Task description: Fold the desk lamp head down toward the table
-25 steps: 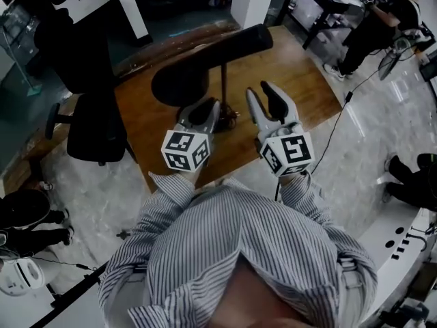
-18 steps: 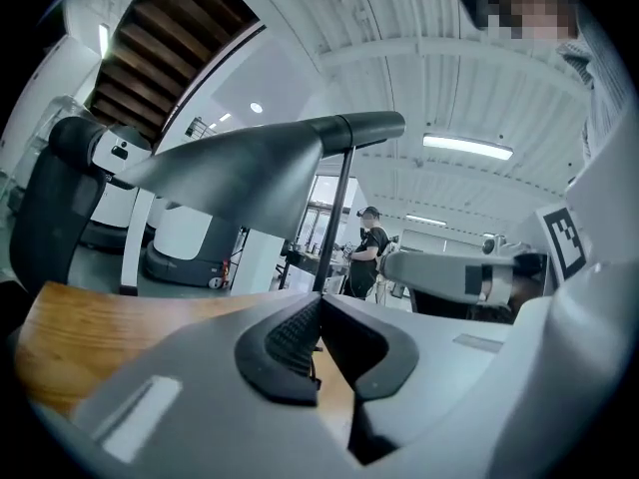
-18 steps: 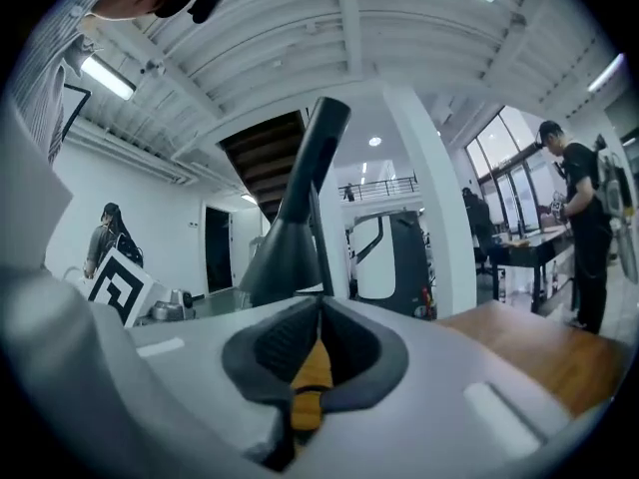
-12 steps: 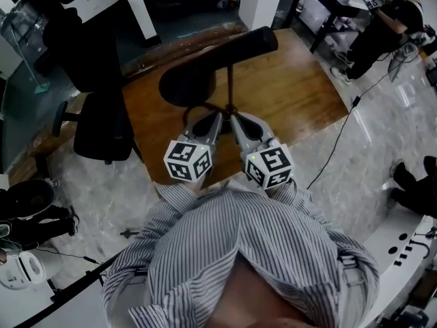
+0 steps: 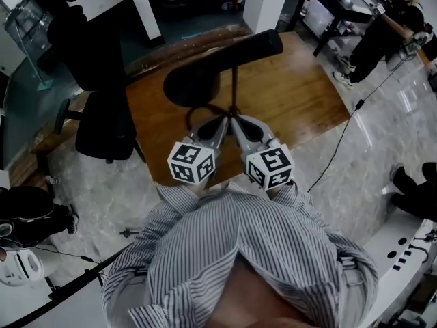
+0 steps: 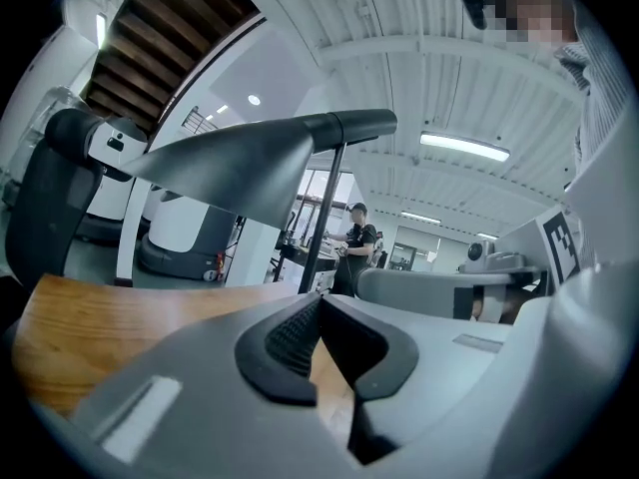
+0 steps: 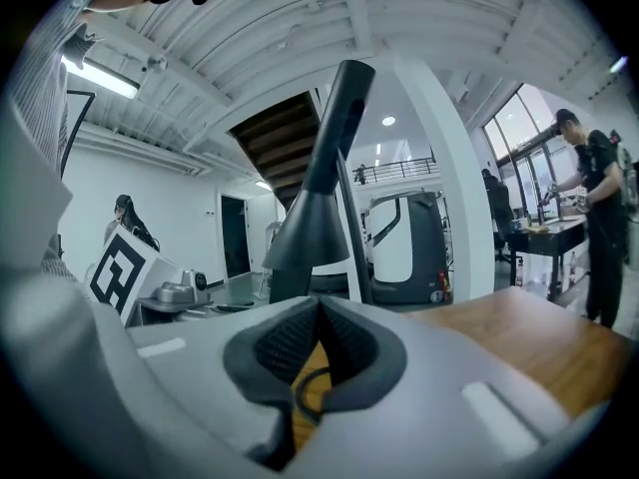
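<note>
A black desk lamp stands on the wooden table (image 5: 293, 91). Its cone-shaped head (image 5: 192, 82) and long tube (image 5: 252, 45) sit high on a thin pole (image 5: 234, 87). My left gripper (image 5: 222, 120) and right gripper (image 5: 236, 120) lie side by side, tips close together at the foot of the pole. Both are shut with nothing between the pads. The left gripper view has its closed jaws (image 6: 318, 302) below the lamp head (image 6: 240, 163). In the right gripper view the closed jaws (image 7: 319, 307) point at the head (image 7: 310, 233), and a loop of black cable shows beneath them.
A black office chair (image 5: 102, 121) stands left of the table. A cable (image 5: 341, 139) runs over the shiny floor on the right. A person (image 5: 382, 26) works at another desk at the back right. The table's near edge lies just under my grippers.
My right gripper has come down and to the left, and its open jaws have shut. The left gripper's jaws have shut too. Both tips now meet by the lamp pole.
</note>
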